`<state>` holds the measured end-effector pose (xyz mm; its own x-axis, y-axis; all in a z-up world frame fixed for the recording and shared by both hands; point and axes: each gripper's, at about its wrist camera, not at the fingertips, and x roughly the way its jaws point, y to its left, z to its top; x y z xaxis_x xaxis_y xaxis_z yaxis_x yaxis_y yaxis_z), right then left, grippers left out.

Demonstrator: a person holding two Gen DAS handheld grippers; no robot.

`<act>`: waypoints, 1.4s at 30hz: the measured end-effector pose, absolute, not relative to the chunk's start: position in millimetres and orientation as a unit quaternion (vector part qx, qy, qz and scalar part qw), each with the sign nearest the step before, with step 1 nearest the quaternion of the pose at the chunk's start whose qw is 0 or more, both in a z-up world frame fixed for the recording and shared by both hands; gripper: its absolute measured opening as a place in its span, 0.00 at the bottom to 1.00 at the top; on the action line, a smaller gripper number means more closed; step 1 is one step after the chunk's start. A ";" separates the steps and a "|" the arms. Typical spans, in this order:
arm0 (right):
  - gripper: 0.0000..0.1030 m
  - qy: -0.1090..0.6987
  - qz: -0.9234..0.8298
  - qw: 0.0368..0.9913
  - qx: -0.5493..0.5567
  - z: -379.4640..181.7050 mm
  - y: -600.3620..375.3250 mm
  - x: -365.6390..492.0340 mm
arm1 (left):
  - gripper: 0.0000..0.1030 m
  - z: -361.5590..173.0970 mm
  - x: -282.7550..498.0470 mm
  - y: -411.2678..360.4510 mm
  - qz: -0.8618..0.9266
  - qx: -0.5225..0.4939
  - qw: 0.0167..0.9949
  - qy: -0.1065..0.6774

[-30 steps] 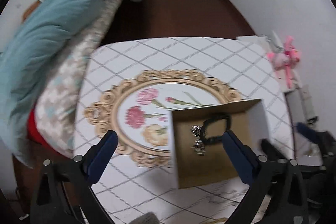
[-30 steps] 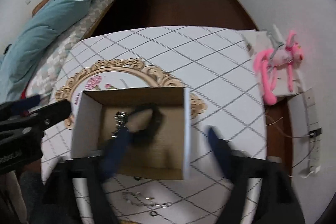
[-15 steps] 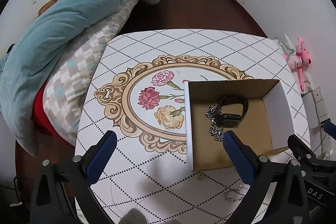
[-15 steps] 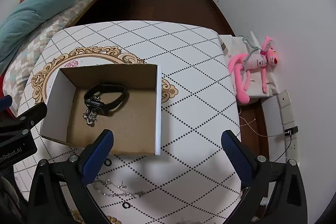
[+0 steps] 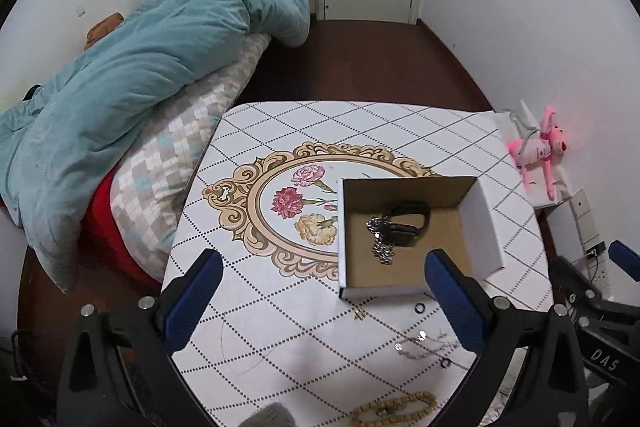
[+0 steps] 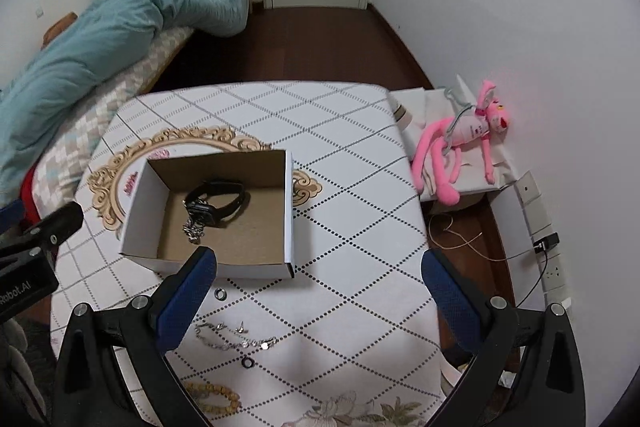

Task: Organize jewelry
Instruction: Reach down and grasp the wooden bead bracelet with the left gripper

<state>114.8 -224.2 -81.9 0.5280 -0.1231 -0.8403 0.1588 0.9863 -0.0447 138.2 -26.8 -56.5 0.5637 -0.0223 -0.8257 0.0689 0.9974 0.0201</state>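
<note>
Right wrist | right gripper [image 6: 320, 281] spread wide, empty | box [image 6: 289, 211] holds watch [image 6: 218, 203], perhaps chain | bracelet [image 6: 236, 339] on table [image 6: 360, 187]

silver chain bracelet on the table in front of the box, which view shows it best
The right wrist view: the silver chain bracelet lies in the open between the fingers. In the left wrist view the bracelet sits partly behind the left gripper's right finger.

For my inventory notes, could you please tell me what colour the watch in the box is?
Black: the watch lies in the box, clearest in the right wrist view.
</note>
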 end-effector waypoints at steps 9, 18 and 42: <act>1.00 0.438 -0.085 0.894 0.034 -33.8 -229.2 78.9 | 1.00 -30.6 109.0 -27.7 -0.037 0.013 0.890 0.454; 1.00 0.528 -0.042 0.844 0.079 -98.2 -221.4 53.3 | 1.00 -88.8 85.4 -11.6 -0.015 0.044 0.853 0.519; 0.81 0.613 -0.059 0.777 0.130 -216.9 -244.1 37.8 | 0.32 -206.5 43.2 -46.4 -0.153 0.000 0.760 0.632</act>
<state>37.8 -244.1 -216.9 0.2423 0.0681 -0.9678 0.2511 0.9591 0.1304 43.2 -46.4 -206.5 0.1542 -0.2316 -0.9605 0.2326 0.9533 -0.1925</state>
